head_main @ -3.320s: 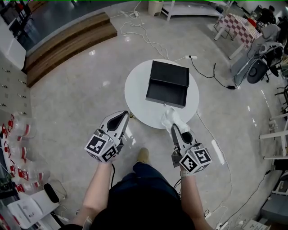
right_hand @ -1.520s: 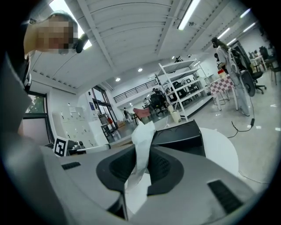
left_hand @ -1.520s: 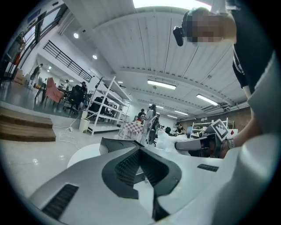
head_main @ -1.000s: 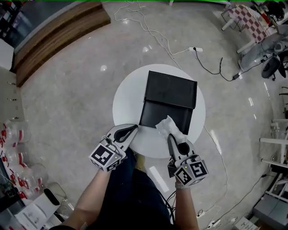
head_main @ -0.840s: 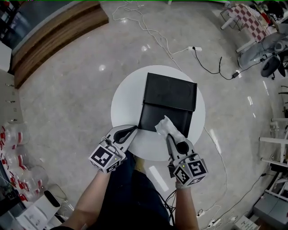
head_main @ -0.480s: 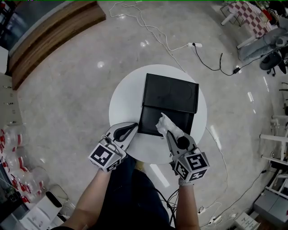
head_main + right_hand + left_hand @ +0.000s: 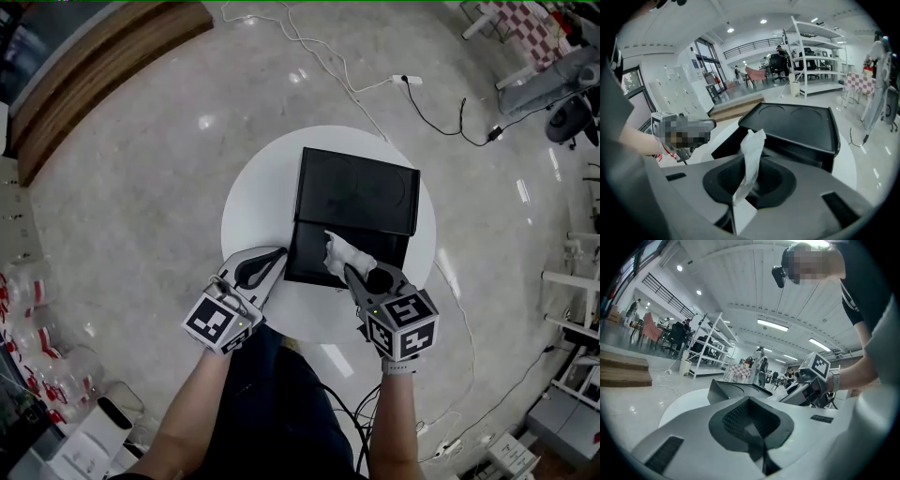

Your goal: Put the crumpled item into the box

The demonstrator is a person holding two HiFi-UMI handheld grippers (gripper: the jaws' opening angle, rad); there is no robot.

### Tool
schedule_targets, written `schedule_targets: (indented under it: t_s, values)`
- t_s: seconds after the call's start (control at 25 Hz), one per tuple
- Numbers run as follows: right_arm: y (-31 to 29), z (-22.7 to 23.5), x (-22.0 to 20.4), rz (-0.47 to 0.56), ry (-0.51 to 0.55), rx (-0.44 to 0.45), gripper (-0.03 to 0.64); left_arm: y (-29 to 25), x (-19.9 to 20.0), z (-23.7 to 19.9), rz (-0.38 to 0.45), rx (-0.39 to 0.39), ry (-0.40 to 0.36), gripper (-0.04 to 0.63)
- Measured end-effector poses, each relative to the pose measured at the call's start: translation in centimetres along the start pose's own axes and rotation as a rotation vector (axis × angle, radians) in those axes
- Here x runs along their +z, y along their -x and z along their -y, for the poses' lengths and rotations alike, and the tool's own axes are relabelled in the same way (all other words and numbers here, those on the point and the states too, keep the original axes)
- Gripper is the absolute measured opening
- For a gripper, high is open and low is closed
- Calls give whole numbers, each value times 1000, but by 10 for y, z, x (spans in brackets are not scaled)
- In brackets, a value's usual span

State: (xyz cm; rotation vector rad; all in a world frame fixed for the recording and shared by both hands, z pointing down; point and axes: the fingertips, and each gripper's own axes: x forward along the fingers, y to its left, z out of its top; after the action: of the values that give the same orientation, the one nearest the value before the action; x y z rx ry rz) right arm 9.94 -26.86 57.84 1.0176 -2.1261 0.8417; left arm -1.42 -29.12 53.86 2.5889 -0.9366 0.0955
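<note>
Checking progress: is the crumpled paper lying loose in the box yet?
No, the crumpled paper is pinched between the jaws of the right gripper.

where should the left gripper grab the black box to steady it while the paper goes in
Probably the open tray's left wall of the black box, coming from its left: that thin upright edge is bare and nearest the left gripper, whose shut jaws must open first. The right gripper with the crumpled paper crowds the near right.

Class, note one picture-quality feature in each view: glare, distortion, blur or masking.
Head view: bright glare spots on the glossy floor. Left gripper view: strong fisheye bending, dark rounded corners, mosaic patch up top. Right gripper view: crumpled paper sharp, mosaic patch at left.
</note>
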Motion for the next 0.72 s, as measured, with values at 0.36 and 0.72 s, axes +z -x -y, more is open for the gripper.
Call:
schedule_targets:
  t_s: [0.36,0.72]
  values:
    - [-27,4,-2,-131,22,36,60,-15,-6,-13,-14,-7,-3,8]
    - [-44,7,-8,-204,18,67,67,-22,-10,-21,-13,-4,8,8]
